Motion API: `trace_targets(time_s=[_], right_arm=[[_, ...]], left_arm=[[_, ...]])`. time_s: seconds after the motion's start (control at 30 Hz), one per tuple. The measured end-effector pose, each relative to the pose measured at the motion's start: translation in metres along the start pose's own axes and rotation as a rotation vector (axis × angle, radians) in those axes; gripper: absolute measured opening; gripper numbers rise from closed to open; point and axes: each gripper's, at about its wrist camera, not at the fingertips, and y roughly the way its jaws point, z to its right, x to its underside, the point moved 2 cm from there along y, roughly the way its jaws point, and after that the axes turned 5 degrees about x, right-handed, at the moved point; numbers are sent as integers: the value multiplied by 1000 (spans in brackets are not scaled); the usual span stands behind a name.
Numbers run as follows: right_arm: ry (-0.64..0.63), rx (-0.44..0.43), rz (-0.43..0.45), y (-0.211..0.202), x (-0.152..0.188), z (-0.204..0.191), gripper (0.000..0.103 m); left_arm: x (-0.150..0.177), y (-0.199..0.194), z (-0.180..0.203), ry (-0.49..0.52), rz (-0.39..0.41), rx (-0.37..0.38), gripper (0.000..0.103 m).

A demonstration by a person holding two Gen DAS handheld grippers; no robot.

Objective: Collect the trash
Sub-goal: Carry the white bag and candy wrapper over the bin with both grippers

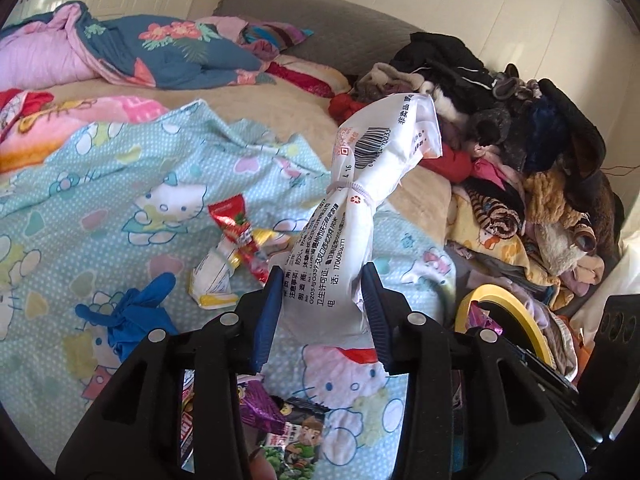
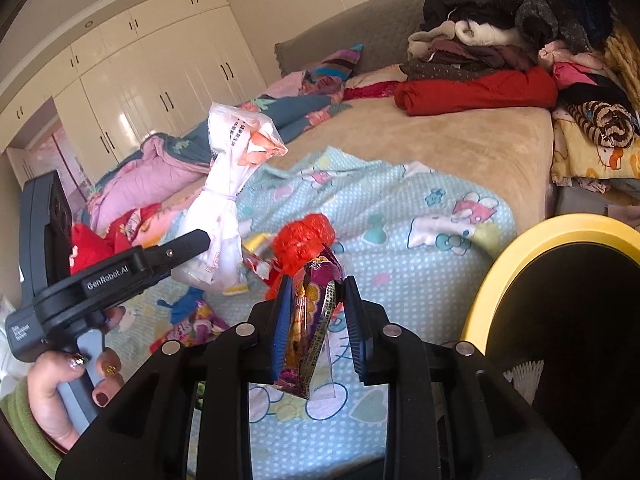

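Note:
My left gripper [image 1: 322, 280] is shut on a white tied wrapper [image 1: 360, 200] and holds it upright above the bed; the wrapper also shows in the right wrist view [image 2: 228, 200]. My right gripper [image 2: 316, 292] is shut on a purple snack wrapper [image 2: 312, 320] next to the yellow-rimmed black bin [image 2: 532, 248]. On the Hello Kitty sheet [image 1: 100, 200] lie a red and white wrapper [image 1: 236, 240], a blue glove [image 1: 136, 320], and purple and green packets [image 1: 280, 420]. A red crumpled bag [image 2: 302, 244] lies just beyond my right fingertips.
A pile of folded clothes [image 1: 520, 140] fills the bed's right side. A blue floral quilt [image 1: 160, 48] lies at the far left. White wardrobes [image 2: 160, 80] stand behind the bed. The bin's rim [image 1: 508, 300] shows at the bed's right edge.

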Motion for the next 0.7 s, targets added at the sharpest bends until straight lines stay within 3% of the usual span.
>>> trace_targets(time_s=[0.7], right_arm=[[29,20,65,-54,-15,24,25]], left_arm=[[-7,-29,51,61,67,67,32]])
